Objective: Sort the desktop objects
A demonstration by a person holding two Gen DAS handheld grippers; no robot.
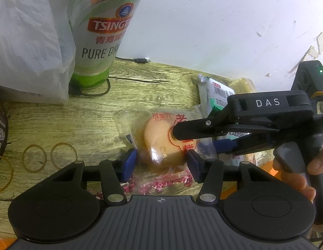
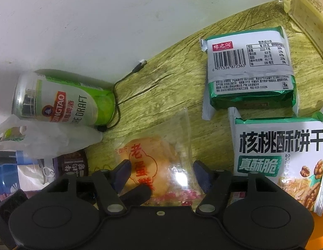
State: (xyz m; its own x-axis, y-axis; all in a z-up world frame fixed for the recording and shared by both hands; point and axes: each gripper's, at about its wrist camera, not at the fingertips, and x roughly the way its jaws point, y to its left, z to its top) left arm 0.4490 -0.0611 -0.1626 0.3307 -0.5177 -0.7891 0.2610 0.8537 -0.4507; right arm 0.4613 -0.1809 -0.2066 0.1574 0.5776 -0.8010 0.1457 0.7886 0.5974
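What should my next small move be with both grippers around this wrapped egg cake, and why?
Probably back the right gripper off. The left gripper already seems to press both sides of the egg cake packet with its fingers, while the right fingers only straddle the packet loosely, one lying across its top. Clearing that should let the left lift the packet alone without a snag.

Scuffed wooden table (image 2: pixel 171 77) with a wrapped cake (image 2: pixel 148 164), biscuit packs (image 2: pixel 251 68), beer can (image 2: pixel 63 98), rubber bands (image 1: pixel 34 158) on it.

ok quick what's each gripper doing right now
left gripper: shut on the wrapped egg cake
right gripper: open, straddling the same cake, pads clear
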